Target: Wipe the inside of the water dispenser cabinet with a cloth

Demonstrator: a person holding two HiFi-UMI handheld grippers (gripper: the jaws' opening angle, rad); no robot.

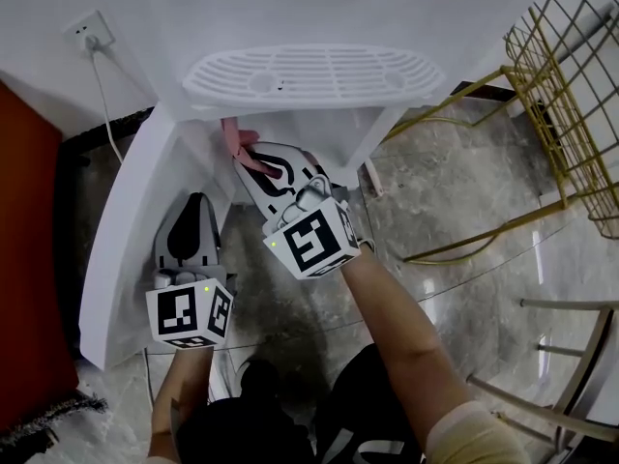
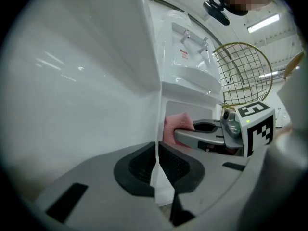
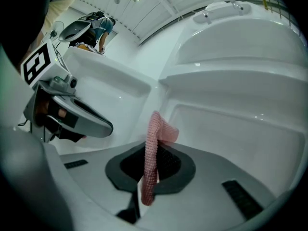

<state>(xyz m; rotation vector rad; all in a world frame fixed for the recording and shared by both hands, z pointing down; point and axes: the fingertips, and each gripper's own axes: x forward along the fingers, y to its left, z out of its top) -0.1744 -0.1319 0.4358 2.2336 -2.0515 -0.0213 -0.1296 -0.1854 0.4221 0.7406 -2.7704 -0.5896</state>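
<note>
The white water dispenser [image 1: 309, 75] stands with its lower cabinet door [image 1: 126, 220] swung open to the left. A pink cloth [image 1: 235, 138] is pinched in my right gripper [image 1: 256, 160], which is shut on it and reaches into the cabinet opening [image 2: 192, 110]. In the right gripper view the cloth [image 3: 154, 148] stands up between the pads, just in front of the cabinet's white inner wall [image 3: 231, 134]. My left gripper [image 1: 198, 203] is shut on the thin edge of the door [image 2: 86, 81], seen between its pads [image 2: 139, 170]. The cabinet's depth is hidden.
A gold wire rack [image 1: 571, 95] stands to the right of the dispenser. A wall socket [image 1: 92, 35] with a white cable sits at the upper left, above a red panel [image 1: 24, 211]. The floor is grey marble [image 1: 464, 182]. The person's legs are below.
</note>
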